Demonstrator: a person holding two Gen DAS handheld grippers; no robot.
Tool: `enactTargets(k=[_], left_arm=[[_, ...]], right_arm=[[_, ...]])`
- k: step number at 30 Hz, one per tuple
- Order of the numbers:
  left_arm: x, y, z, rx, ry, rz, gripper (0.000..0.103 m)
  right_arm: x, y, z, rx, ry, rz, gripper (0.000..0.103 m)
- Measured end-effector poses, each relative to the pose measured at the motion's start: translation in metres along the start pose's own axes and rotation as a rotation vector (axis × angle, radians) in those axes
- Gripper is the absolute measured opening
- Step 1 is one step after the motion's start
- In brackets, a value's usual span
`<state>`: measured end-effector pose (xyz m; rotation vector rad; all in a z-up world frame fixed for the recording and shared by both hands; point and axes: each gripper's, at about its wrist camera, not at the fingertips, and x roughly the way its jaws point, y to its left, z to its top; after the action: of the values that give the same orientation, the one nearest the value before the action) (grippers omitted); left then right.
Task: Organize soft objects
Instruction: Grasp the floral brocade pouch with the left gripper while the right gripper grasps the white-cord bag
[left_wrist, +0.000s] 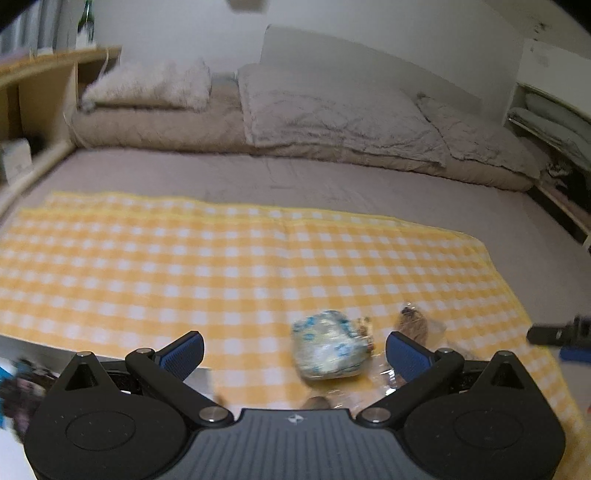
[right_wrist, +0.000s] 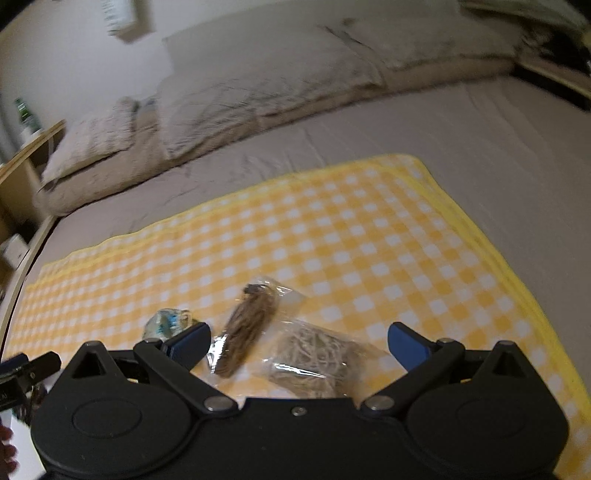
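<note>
A bed (left_wrist: 332, 184) with a grey sheet is seen in both wrist views, with pillows (left_wrist: 332, 114) stacked along the wall at its far side. A yellow checked cloth (left_wrist: 184, 258) is spread over the near part of the bed, and the 3 soft things to be organized are laid along its near edge. In the right wrist view, a clear bag of pale tangled fibre (right_wrist: 314, 354) is found just ahead of the right gripper (right_wrist: 297, 345), lying between its 2 blue-padded fingers, which are held wide apart with nothing in them. Just beside it to the left, a clear bag holding a dark brown bundle (right_wrist: 247, 328) is laid with its long axis running from near-left to far-right, its near end close to the left finger. A crumpled blue-and-white packet (left_wrist: 328, 347) is seen in the left wrist view, ahead of the left gripper (left_wrist: 295, 352) and right of its centre line; that gripper is likewise spread wide and empty. The packet is judged nearer to the left gripper, and the 2 bags nearer to the right. For the brown bundle, a grasp across its narrow width would probably be needed, so the right gripper would have to be shifted left and turned.
</note>
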<state>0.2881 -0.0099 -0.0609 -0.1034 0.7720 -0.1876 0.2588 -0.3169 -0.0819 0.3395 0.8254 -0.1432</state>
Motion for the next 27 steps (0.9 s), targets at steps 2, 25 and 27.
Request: enactTargets(k=[2,25,27], left_arm=[[0.013,-0.005,0.004,-0.033,0.021,-0.016,0.103],[0.136,-0.019,0.010,-0.005,0.201,-0.017,0.103],[0.141,-0.015,0.008,-0.028,0.214,-0.008,0.103]], right_arm=[[0.008,-0.006,0.000,0.032,0.022,-0.011,0.103],[0.088,0.004,-0.004,0.114,0.181,-0.115,0.103],[0.097,0.007,-0.004,0.113,0.189,-0.132,0.103]])
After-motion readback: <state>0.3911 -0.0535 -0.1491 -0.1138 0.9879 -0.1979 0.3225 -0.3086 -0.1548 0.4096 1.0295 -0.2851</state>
